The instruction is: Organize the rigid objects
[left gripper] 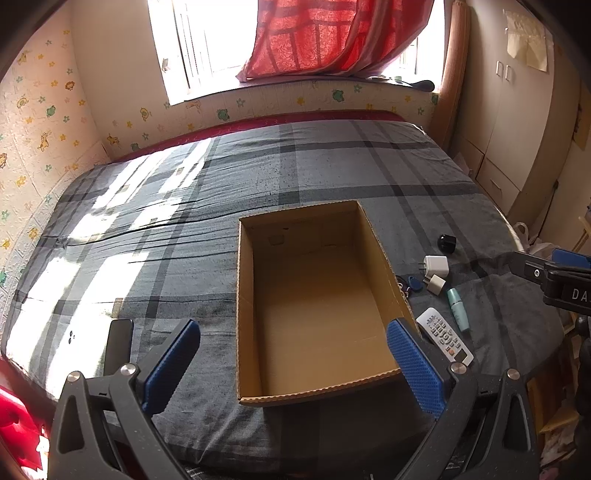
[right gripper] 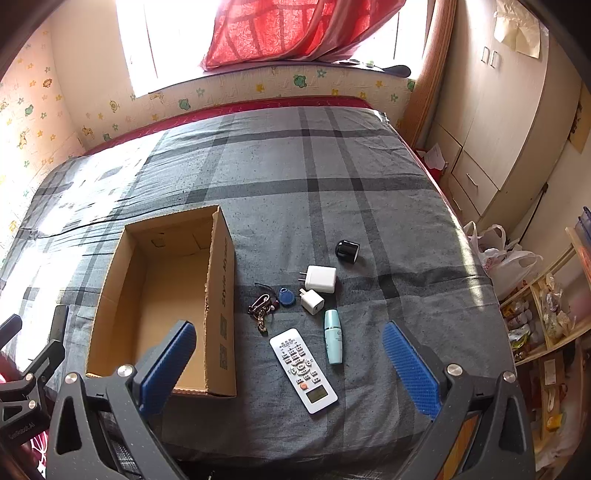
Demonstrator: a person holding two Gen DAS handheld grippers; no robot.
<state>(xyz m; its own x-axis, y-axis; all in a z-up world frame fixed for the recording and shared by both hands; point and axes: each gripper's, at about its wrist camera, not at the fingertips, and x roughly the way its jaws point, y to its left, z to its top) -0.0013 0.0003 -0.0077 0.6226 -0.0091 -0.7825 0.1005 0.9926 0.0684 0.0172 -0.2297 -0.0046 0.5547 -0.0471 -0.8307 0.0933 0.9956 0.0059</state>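
I am operating in a home bedroom: plaid-sheeted bed (right gripper: 295,184), cartoon wallpaper (right gripper: 33,122), curtained window (right gripper: 295,29), wardrobe (right gripper: 498,110).
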